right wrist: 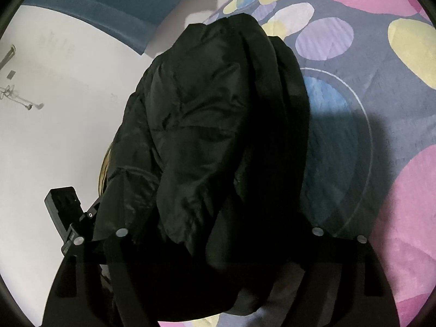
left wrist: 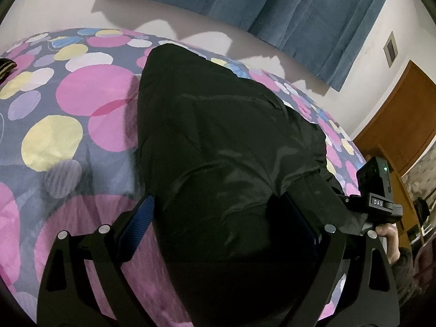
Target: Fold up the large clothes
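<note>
A large black padded jacket lies in a bundle on the bed with the coloured-circle cover. My left gripper has its blue-padded fingers spread wide on either side of the jacket's near edge, and the fabric bulges between them. In the right wrist view the same jacket hangs bunched in front of the lens and covers my right gripper. Its fingertips are hidden under the fabric. The right gripper body also shows in the left wrist view, at the jacket's right edge.
Blue curtains hang on the white wall behind the bed. A brown wooden door stands at the right. A dark striped item lies at the bed's far left. The bed cover stretches to the right of the jacket.
</note>
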`<action>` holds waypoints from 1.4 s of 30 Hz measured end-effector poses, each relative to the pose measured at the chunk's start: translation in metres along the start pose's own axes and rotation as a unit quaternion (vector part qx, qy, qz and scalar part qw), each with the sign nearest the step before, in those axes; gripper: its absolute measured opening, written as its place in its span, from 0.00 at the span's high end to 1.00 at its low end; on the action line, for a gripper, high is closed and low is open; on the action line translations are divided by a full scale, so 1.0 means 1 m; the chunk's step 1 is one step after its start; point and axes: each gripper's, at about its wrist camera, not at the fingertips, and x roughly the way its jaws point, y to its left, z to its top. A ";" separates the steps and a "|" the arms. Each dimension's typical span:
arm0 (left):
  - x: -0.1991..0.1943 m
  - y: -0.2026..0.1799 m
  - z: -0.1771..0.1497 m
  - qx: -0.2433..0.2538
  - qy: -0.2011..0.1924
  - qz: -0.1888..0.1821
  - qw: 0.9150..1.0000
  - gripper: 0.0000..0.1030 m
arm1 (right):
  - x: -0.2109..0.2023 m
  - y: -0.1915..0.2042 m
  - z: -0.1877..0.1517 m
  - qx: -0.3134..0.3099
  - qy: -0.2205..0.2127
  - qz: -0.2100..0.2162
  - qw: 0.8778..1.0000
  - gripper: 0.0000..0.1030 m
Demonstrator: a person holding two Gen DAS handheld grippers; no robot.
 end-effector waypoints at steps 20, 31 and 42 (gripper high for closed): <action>0.002 0.000 -0.001 0.000 -0.002 0.008 1.000 0.11 | -0.002 -0.007 -0.002 -0.010 -0.001 0.016 1.000 0.32; 0.001 0.000 0.000 -0.013 -0.009 0.009 1.000 0.09 | -0.007 -0.004 -0.003 -0.018 -0.021 0.004 1.000 0.19; -0.006 -0.006 -0.003 -0.014 -0.012 0.029 0.999 0.09 | -0.008 0.003 -0.003 -0.006 -0.034 -0.021 0.999 0.18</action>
